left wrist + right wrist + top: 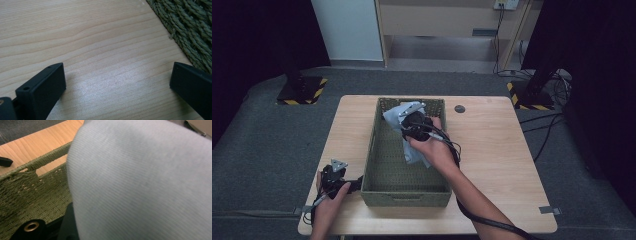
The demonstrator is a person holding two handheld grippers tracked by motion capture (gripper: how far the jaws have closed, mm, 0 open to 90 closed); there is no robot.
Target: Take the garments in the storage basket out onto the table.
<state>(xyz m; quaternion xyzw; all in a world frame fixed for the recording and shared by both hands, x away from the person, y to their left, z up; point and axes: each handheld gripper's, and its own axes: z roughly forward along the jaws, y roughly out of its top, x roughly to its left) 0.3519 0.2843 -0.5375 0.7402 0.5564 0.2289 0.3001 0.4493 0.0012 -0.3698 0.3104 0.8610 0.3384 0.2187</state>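
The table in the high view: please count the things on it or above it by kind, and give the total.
Woven green basket: 1
Light blue cloth: 1
Small dark round disc: 1
Handheld grippers: 2, left gripper and right gripper
Total: 5

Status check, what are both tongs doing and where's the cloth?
Left tongs open, idle on the table beside the basket. Right tongs over the basket with the grey cloth, grip hidden. Nothing in the way.
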